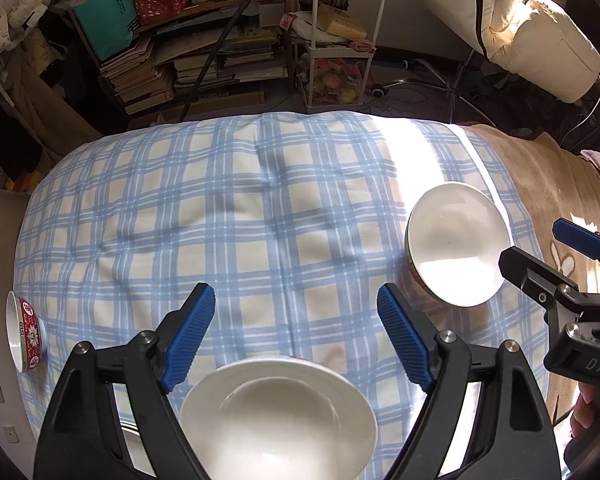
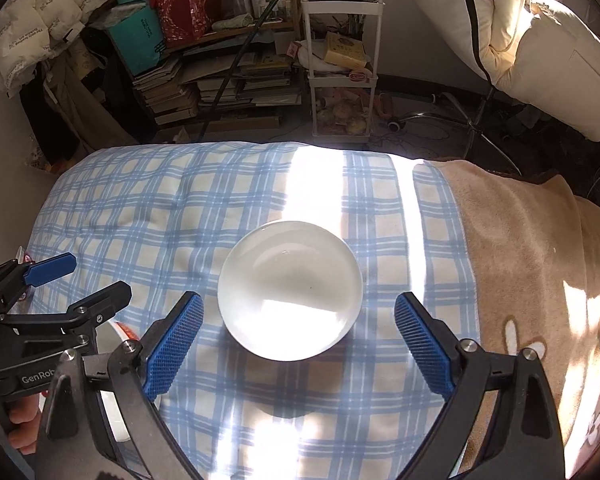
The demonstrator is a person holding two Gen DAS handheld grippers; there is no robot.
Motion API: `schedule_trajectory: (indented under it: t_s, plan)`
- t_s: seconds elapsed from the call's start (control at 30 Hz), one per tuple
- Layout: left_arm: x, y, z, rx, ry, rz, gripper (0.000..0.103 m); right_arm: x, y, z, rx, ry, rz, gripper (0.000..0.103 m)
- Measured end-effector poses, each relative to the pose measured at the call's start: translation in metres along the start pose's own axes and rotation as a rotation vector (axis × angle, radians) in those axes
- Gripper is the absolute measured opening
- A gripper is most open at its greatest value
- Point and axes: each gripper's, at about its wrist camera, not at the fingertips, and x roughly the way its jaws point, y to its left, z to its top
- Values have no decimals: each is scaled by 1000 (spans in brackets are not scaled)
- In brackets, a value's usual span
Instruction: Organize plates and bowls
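Three bowls sit on the checked blanket (image 2: 180,216); past its far edge stand a bookshelf (image 2: 220,72) and white cart (image 2: 340,60). Both grippers (image 1: 296,336) (image 2: 300,340) gape apart, holding nothing.

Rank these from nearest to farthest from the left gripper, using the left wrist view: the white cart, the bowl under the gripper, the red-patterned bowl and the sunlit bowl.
1. Bowl under the gripper, just below the left gripper.
2. Sunlit bowl, to the right on the checked blanket.
3. Red-patterned bowl, at the blanket's left edge.
4. White cart, on the floor beyond the bed.
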Motion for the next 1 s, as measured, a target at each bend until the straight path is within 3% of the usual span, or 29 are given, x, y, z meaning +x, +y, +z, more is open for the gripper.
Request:
schedule_trajectory:
  t_s: [0.37, 0.6, 0.63, 0.7, 0.77, 0.83, 0.9, 1.0]
  plan:
    - [41, -33, 23, -3, 20, -48, 82, 42, -43, 3, 92, 48, 6, 100]
    - [70, -54, 24, 19, 56, -67, 81, 65, -52, -1, 102, 106, 37, 68]
    - [73, -56, 24, 24, 66, -72, 78, 68, -54, -2, 112, 119, 50, 63]
    - [81, -62, 22, 41, 109, -99, 57, 74, -56, -4, 129, 142, 71, 54]
    - [89, -68, 19, 54, 140, -109, 44, 77, -56, -6, 125, 153, 70, 46]
    - [92, -70, 18, 42, 142, -138, 32, 80, -54, -8, 117, 156, 85, 30]
    - [92, -69, 18, 10, 144, -187, 16, 80, -51, -8, 109, 152, 101, 20]
    - [92, -73, 17, 5, 140, -200, 10, 79, -45, -8, 91, 146, 92, 12]
